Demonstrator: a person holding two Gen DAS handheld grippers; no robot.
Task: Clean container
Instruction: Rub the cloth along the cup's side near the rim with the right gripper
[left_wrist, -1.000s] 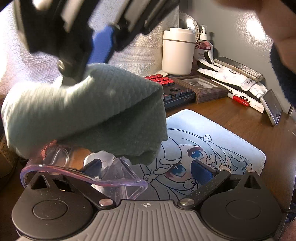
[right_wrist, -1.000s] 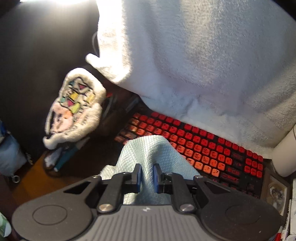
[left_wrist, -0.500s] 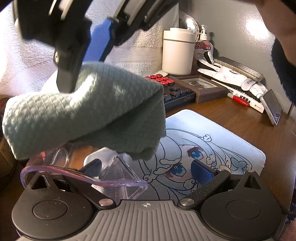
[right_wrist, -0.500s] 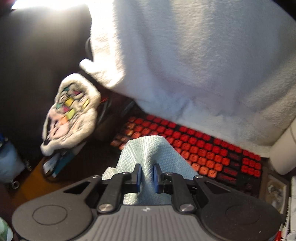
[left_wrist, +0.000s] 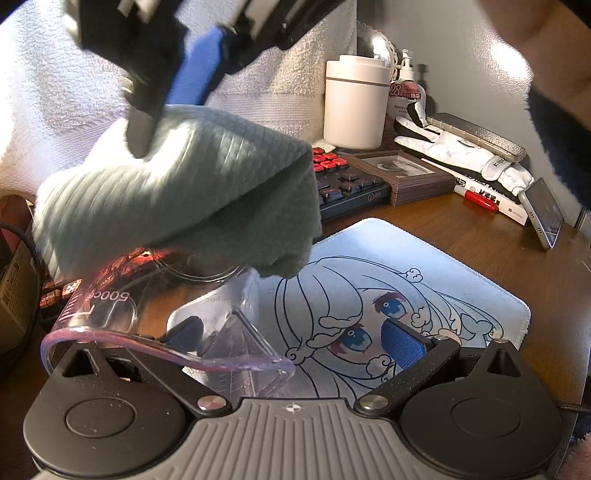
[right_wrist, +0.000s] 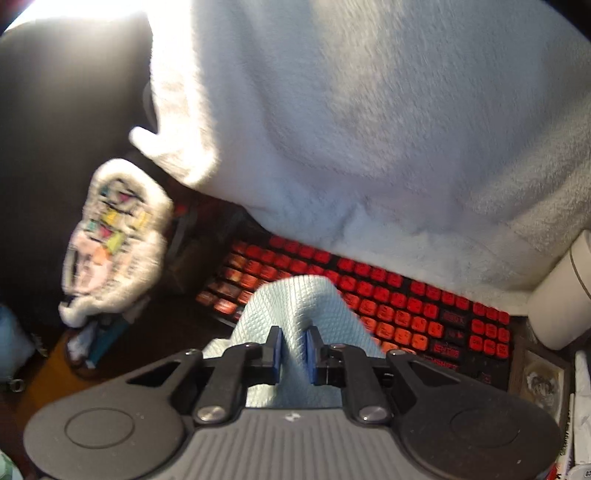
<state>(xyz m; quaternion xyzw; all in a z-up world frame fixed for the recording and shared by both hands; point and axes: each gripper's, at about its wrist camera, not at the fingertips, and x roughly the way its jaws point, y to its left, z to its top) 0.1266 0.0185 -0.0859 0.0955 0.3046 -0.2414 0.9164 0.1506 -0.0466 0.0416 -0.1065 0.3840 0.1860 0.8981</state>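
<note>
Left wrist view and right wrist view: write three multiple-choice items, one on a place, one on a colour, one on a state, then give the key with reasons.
1. Where is the cloth relative to the clear measuring cup?
A. Over the cup's far end
B. Flat on the mouse pad
C. Draped on the keyboard

2. What colour are the lit keys of the keyboard?
A. Green
B. Red
C. White

3. What is the right gripper doing?
A. Open and empty
B. Shut on a marker
C. Shut on the cloth

Key: 1 A, the cloth hangs above the cup, covering its far end. 2 B, the keys glow red. 3 C, both blue pads pinch a fold of cloth.
</note>
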